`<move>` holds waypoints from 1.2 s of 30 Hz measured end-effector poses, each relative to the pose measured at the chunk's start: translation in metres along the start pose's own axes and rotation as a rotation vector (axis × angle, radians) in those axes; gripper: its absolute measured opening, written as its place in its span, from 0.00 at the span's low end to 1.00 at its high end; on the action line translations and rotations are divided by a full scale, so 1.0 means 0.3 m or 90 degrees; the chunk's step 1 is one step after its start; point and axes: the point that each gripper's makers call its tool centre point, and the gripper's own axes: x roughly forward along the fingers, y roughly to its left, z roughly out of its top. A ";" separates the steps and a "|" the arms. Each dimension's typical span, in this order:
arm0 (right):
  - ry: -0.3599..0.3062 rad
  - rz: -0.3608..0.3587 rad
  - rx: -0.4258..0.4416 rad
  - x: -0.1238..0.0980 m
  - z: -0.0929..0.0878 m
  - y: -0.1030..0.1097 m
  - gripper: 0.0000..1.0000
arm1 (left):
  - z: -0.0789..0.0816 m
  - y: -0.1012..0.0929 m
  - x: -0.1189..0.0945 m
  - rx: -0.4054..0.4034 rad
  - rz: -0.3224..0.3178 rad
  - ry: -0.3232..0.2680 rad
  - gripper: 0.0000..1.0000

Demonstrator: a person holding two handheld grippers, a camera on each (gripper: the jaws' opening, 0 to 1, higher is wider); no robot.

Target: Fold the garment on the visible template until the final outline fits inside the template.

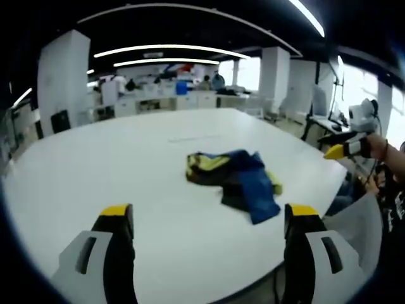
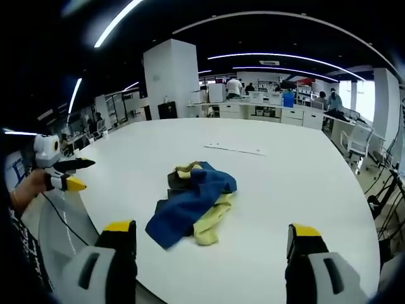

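Note:
A crumpled garment (image 1: 235, 179) in blue, yellow and dark cloth lies in a heap on the white table (image 1: 126, 164), a little ahead of my left gripper (image 1: 209, 214). That gripper's yellow-tipped jaws stand wide apart and open, with nothing between them. My right gripper (image 1: 338, 151) hovers off the table's right edge, held in a hand. In the right gripper view the garment (image 2: 193, 202) lies just beyond my open right gripper (image 2: 212, 228), and my left gripper (image 2: 74, 175) hangs at the table's left edge. A thin pale strip (image 2: 234, 149) lies on the table beyond the garment.
The table (image 2: 297, 183) is large with rounded edges. Past it are a white pillar (image 2: 169, 76), office desks with people (image 1: 190, 88) and a chair (image 2: 357, 142). A person's arm (image 1: 392, 158) reaches in from the right.

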 end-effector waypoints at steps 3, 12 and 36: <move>0.002 0.004 0.001 0.007 -0.005 0.005 0.99 | -0.003 0.003 0.006 0.001 -0.003 0.002 0.95; 0.002 0.007 0.001 0.017 -0.002 0.008 0.99 | -0.007 0.011 0.018 0.001 -0.003 0.004 0.95; 0.011 0.019 -0.016 0.046 -0.012 0.026 0.99 | 0.001 -0.008 0.046 0.002 -0.015 0.003 0.94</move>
